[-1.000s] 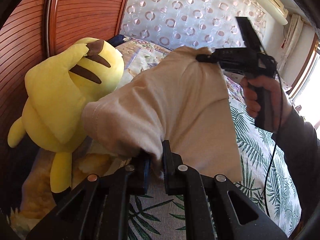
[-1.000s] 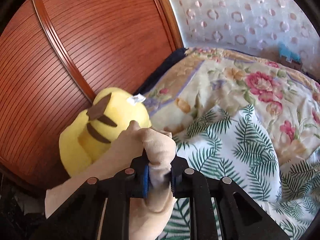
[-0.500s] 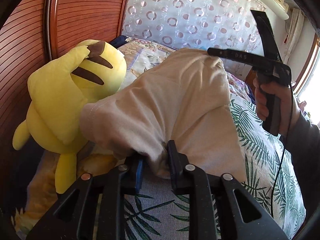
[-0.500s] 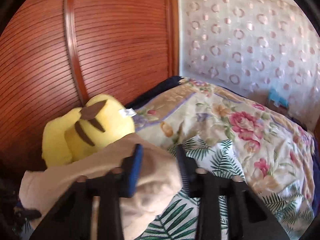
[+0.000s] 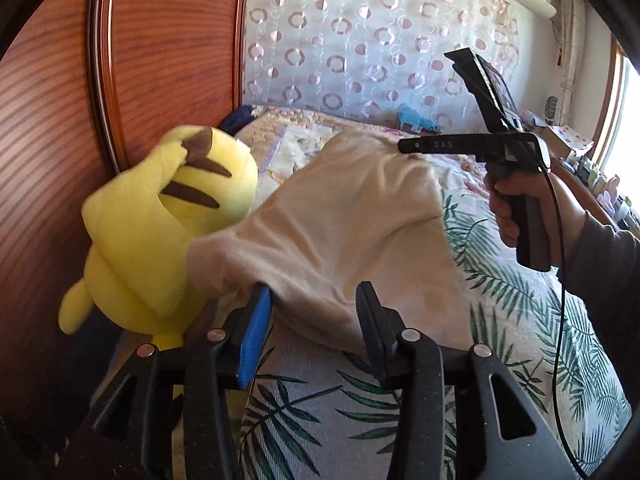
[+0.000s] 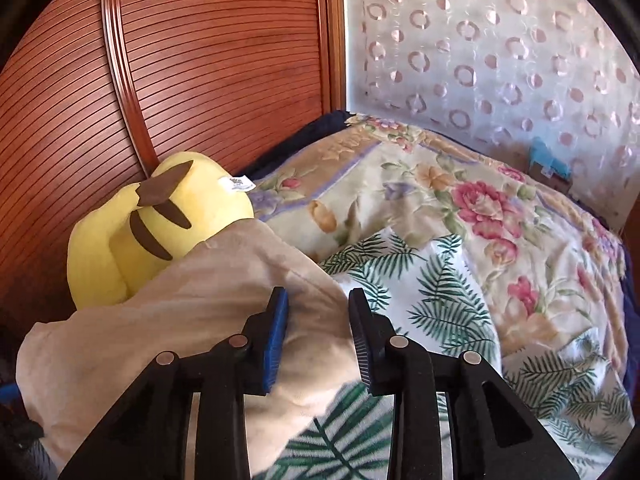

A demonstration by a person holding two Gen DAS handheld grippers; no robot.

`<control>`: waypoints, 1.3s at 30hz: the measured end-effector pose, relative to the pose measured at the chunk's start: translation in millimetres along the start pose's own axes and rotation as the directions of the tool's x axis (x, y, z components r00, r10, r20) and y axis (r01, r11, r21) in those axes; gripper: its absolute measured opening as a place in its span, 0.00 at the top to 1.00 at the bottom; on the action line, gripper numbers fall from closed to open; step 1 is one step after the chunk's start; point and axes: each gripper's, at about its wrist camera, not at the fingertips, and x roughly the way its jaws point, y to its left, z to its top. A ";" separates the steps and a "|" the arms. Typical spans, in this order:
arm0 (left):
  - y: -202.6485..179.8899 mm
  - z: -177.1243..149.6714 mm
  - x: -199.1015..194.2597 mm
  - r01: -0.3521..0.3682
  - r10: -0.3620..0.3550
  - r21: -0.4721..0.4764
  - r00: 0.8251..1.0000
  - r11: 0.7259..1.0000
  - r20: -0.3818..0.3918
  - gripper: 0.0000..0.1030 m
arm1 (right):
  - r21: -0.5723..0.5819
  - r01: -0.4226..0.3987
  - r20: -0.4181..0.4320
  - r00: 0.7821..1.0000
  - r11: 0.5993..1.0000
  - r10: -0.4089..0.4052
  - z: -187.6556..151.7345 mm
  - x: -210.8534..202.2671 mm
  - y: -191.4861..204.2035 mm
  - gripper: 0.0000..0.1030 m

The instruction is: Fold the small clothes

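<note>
both claws, the left gripper (image 5: 314, 308) and the right gripper (image 6: 318, 312), are sitting wide open with nothing pinched, and the beige shirt (image 5: 340, 220) is lying bunched on the leafy bedspread (image 5: 520, 300), leaning against the yellow plush toy (image 5: 160, 220) at 9 o'clock

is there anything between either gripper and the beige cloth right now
Nothing visible. The beige cotton garment lies directly between the open fingers of the left gripper and under the open right gripper. The yellow plush toy sits beside its far edge, not in the way.
</note>
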 end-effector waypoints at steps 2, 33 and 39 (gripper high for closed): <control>-3.6 0.6 -10.6 0.004 -0.004 0.009 0.999 1.000 0.031 0.31 | 0.002 0.016 0.012 1.000 1.000 -0.016 -7.6 -20.3 2.6 0.69; -149.5 -33.9 -128.4 0.123 -0.170 0.249 0.969 0.961 0.177 0.18 | 0.224 0.245 0.220 0.930 0.943 -0.294 -268.2 -420.5 79.6 0.15; -169.6 -32.1 -160.4 0.154 -0.211 0.259 0.955 0.954 0.207 0.18 | 0.337 0.317 0.249 0.878 0.886 -0.409 -303.1 -489.8 93.1 0.15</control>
